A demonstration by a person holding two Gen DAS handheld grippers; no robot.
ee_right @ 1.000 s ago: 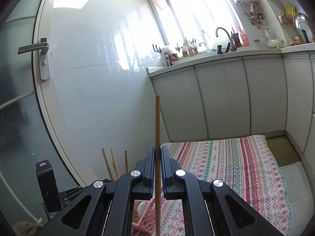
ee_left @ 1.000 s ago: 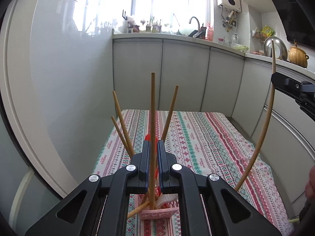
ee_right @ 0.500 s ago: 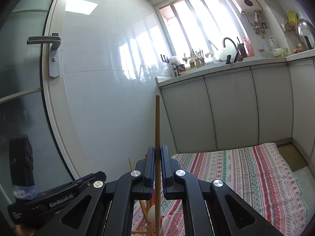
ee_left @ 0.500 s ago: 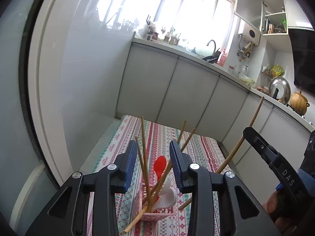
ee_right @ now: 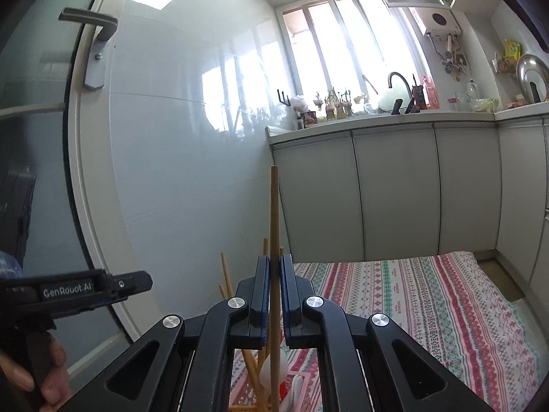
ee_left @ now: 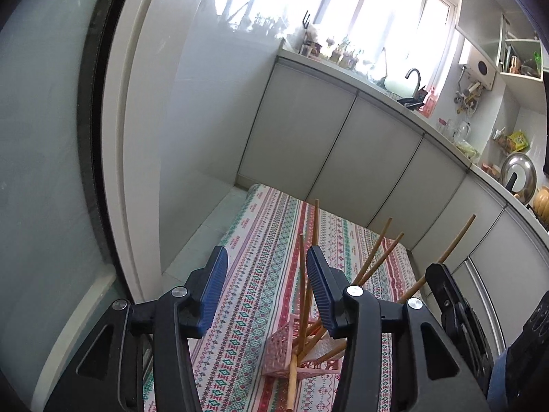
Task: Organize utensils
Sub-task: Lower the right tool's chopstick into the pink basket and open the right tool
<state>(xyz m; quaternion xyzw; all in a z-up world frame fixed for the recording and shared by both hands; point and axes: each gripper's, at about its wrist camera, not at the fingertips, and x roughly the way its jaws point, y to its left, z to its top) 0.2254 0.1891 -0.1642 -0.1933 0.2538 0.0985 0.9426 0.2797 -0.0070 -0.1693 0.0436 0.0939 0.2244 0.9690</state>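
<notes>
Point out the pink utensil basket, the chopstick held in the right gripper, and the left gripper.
pink utensil basket (ee_left: 278,346): left wrist view, on its lattice side wall.
chopstick (ee_right: 274,213): right wrist view, on the shaft above the jaws.
left gripper (ee_left: 264,288): left wrist view, midway between its open fingertips.

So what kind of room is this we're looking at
Most likely a home kitchen. A sink faucet stands on a long counter over grey cabinets, a steel pot lid leans by the wall, and a pink utensil basket holds chopsticks on a patterned cloth.
</notes>
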